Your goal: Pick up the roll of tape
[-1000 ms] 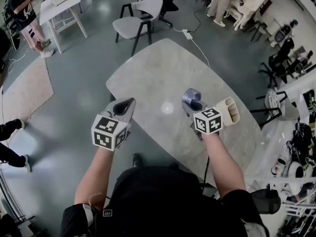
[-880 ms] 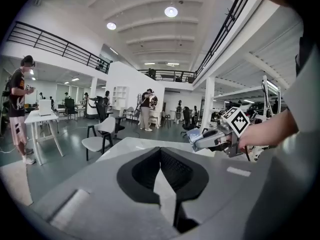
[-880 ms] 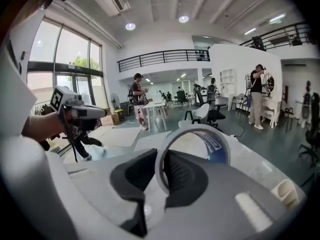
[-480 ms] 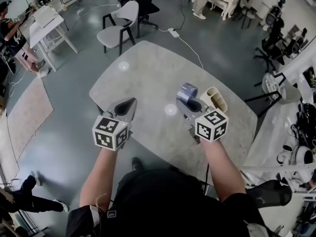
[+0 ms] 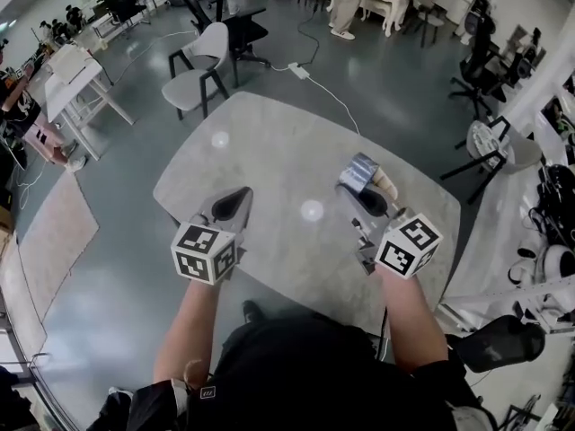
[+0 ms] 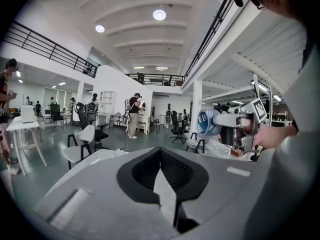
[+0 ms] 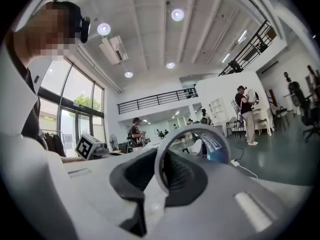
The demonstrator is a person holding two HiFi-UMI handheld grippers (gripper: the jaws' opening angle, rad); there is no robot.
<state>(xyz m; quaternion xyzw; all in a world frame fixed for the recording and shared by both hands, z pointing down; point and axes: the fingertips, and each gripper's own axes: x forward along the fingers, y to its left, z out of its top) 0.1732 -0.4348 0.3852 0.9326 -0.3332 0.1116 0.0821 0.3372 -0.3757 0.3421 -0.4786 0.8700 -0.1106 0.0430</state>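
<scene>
My right gripper (image 5: 364,194) is shut on the roll of tape (image 5: 361,171), a clear roll with a blue-printed core, and holds it up above the right part of the pale oval table (image 5: 269,142). In the right gripper view the roll (image 7: 192,154) stands on edge between the black pads, at the tip of the right gripper (image 7: 162,156). My left gripper (image 5: 230,206) hovers over the table's left front with nothing in it. Its jaws (image 6: 160,151) meet at the tips. From there the tape (image 6: 207,124) shows to the right.
A beige compartment holder (image 5: 384,183) stands on the table, mostly hidden behind the tape. A grey chair (image 5: 193,83) and a cable with a power strip (image 5: 296,70) are beyond the far edge, and a white table (image 5: 76,70) is at the far left. Black office chairs (image 5: 481,43) and people stand around.
The right gripper has risen with the tape and tipped up toward level, so the roll now hides most of the beige holder. The left gripper has shifted across the table and risen slightly.
</scene>
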